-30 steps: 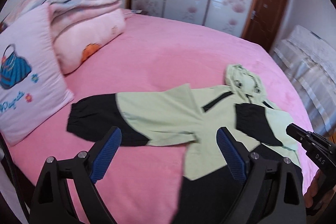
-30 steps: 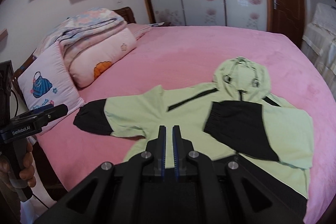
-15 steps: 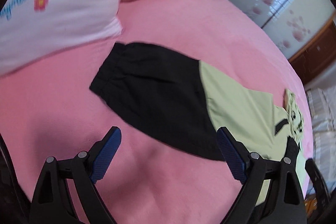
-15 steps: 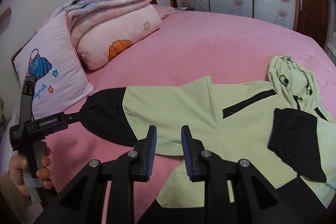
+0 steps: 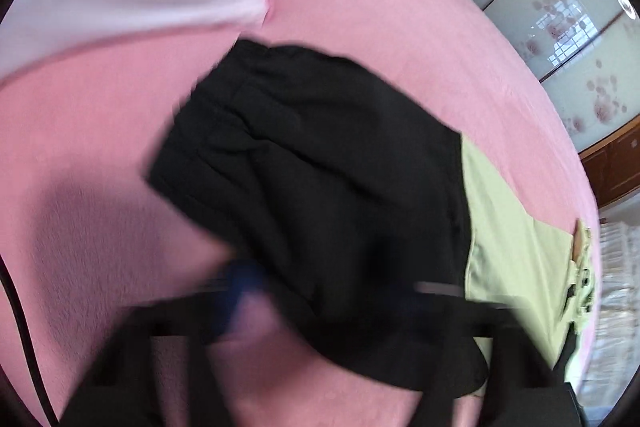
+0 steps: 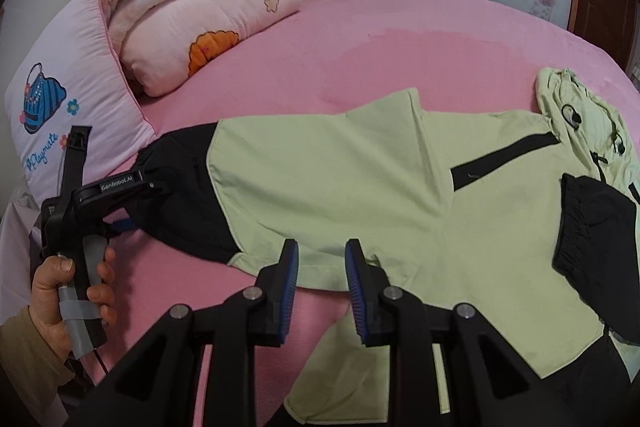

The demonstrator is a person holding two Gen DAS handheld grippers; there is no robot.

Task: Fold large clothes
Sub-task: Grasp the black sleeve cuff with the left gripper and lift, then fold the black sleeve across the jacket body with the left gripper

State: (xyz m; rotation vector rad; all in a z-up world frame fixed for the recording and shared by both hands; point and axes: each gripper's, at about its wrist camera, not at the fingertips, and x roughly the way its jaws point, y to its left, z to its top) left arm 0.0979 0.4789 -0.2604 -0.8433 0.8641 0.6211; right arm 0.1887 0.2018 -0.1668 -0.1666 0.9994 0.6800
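Jacket [image 6: 360,187], pale green with black forearms and a hood [image 6: 580,115], lies spread flat on the pink bed [image 6: 400,47], its body just ahead of the right gripper [image 6: 322,267] and its outstretched sleeve running off to that gripper's left. The far sleeve [image 6: 592,227] is already folded in across the chest, so I judge that the outstretched sleeve is the next thing to fold. A second ago both grippers hung well above the bed. Since then the left gripper [image 6: 134,219], held in a hand [image 6: 68,291], has dropped to the black cuff [image 6: 176,183] of the outstretched sleeve, and its jaws have gone from wide apart to closed. Its own view is smeared by motion, with the dark cloth filling the space right in front of the fingers. The right wrist view shows its tip buried in the edge of the cuff, so it seems to have pinched the fabric, though the pinch itself is not sharp in either view. The right gripper has come down as well and has parted its jaws from nearly closed to a narrow gap. Nothing sits between the pads; the sleeve's lower edge near the armpit lies just beyond its fingertips. With the cuff caught, the left side looks ready to lift and carry the sleeve inward. The right gripper probably needs to close on that lower edge, or pin it, to keep the body from dragging. A pillow [image 6: 72,99] and a folded quilt [image 6: 200,7] lie beyond the left gripper, clear of the jacket.
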